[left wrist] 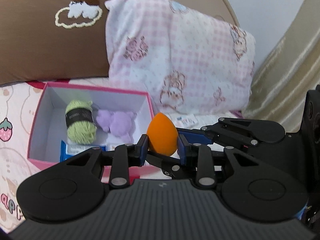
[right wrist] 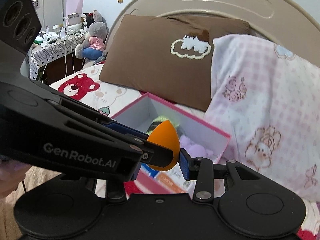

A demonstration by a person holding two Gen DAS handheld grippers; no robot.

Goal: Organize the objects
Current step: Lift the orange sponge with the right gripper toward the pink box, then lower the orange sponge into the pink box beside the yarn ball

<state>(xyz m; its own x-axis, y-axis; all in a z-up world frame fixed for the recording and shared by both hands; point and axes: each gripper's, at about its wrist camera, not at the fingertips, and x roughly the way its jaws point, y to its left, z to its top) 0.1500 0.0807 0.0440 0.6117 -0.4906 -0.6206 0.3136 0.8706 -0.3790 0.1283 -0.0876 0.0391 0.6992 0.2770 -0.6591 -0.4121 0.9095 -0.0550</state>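
An orange egg-shaped sponge [left wrist: 162, 135] hangs just right of an open pink box [left wrist: 96, 89] that lies on the bed. My left gripper [left wrist: 163, 150] is shut on the sponge, with a blue pad pressed on each side. My right gripper [right wrist: 160, 167] comes in from the right and is also shut on the sponge [right wrist: 165, 146], one finger behind it and one beneath. The left gripper [right wrist: 160, 146] crosses the right wrist view and hides the right gripper's left finger. Inside the box [right wrist: 200, 120] lie a green yarn ball [left wrist: 81, 124], a purple plush [left wrist: 118, 125] and blue packets [left wrist: 66, 150].
A brown pillow [left wrist: 50, 46] and a pink checked pillow [left wrist: 180, 60] lean on the headboard [right wrist: 220, 2] just behind the box. A small white packet [left wrist: 185, 121] lies by the checked pillow. A cluttered side table [right wrist: 54, 46] with plush toys [right wrist: 94, 38] stands left of the bed.
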